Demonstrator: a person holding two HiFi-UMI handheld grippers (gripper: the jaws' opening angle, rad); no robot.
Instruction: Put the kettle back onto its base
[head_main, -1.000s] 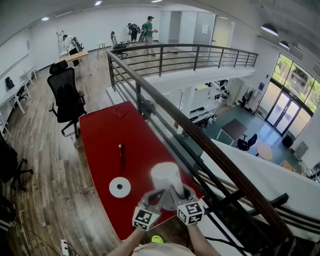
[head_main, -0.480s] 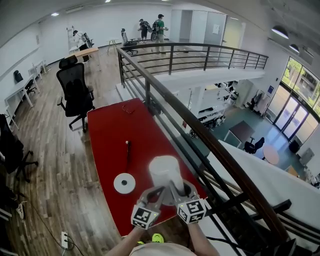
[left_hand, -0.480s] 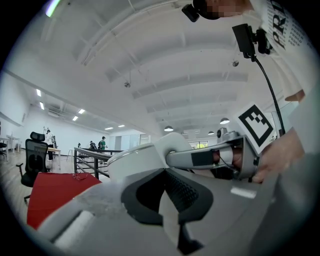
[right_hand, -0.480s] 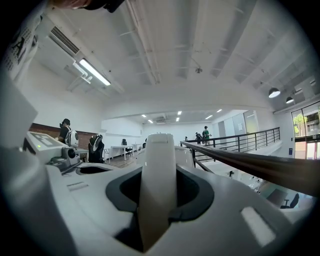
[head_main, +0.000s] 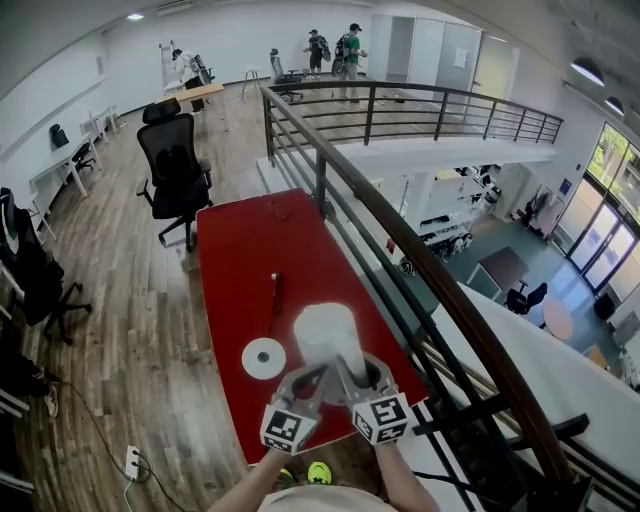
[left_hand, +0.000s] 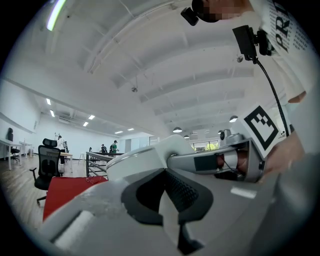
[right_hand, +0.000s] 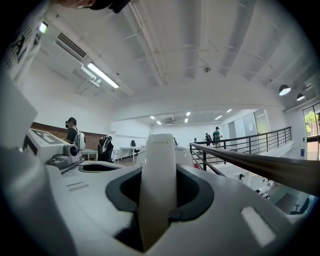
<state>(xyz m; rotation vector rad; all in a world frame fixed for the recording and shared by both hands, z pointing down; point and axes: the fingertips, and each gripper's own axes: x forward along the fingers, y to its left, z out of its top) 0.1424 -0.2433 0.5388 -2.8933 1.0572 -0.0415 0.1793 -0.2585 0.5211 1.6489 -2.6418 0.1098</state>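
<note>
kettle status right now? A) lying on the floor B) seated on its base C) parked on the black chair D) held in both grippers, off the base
D: the left gripper and right gripper both clamp the kettle. In the head view it is to the right of the white base on the red table, not on it.

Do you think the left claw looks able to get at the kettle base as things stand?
Probably yes: the base lies bare on the red table, close beside the kettle that the left claw grips, with nothing between.
</note>
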